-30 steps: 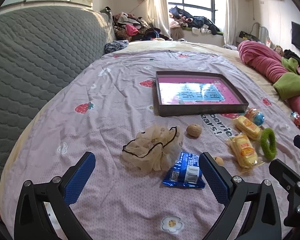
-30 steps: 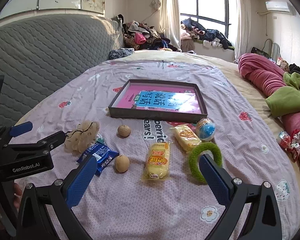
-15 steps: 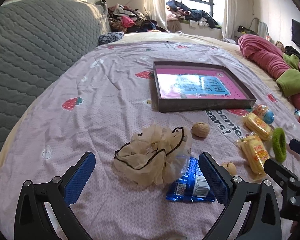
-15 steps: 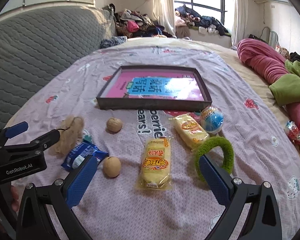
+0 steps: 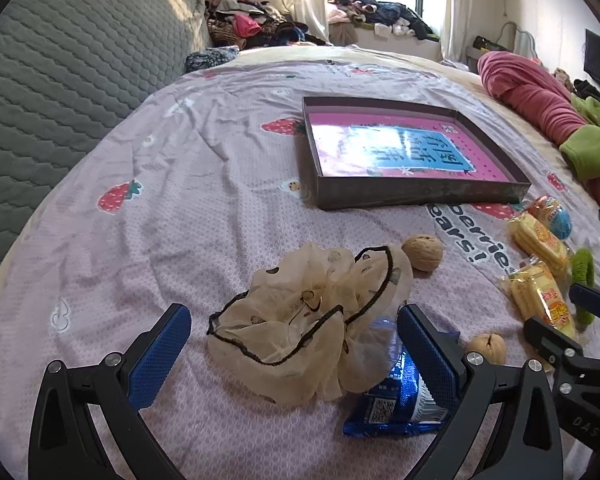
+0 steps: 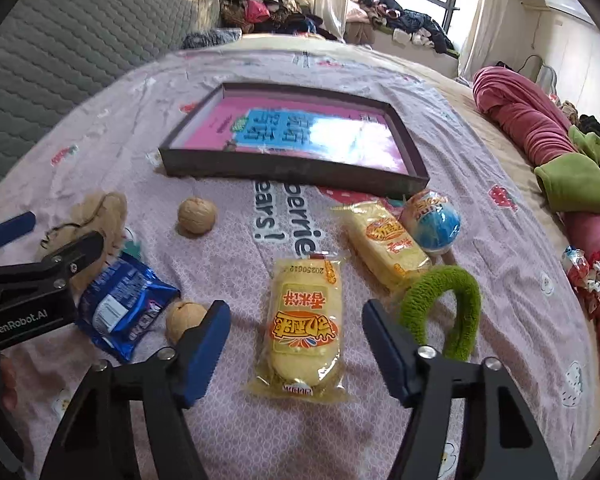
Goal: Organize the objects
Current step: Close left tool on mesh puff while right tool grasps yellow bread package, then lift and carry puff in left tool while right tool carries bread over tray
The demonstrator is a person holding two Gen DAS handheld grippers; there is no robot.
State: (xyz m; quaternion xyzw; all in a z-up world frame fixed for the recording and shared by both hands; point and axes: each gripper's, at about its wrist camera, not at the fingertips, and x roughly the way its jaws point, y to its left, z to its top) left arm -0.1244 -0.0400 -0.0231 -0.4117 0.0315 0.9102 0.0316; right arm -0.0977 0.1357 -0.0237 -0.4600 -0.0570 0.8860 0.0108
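My left gripper (image 5: 294, 338) is open, its jaws on either side of a cream mesh scrunchie (image 5: 312, 320) that lies partly over a blue snack packet (image 5: 396, 404). My right gripper (image 6: 296, 334) is open around a yellow cake packet (image 6: 304, 320). A second yellow packet (image 6: 384, 240), a blue ball (image 6: 432, 220), a green scrunchie (image 6: 444, 304) and two walnuts (image 6: 197, 215) (image 6: 184, 318) lie on the bedsheet. A shallow dark box (image 6: 292, 168) with a pink and blue bottom lies beyond them.
A grey quilted headboard (image 5: 60, 80) stands on the left. A rolled pink and green blanket (image 6: 548, 148) lies on the right. Piled clothes (image 5: 256, 24) sit at the far end under the window.
Both grippers have moved forward and down. The left one now straddles the mesh scrunchie. The right one now straddles the near yellow packet.
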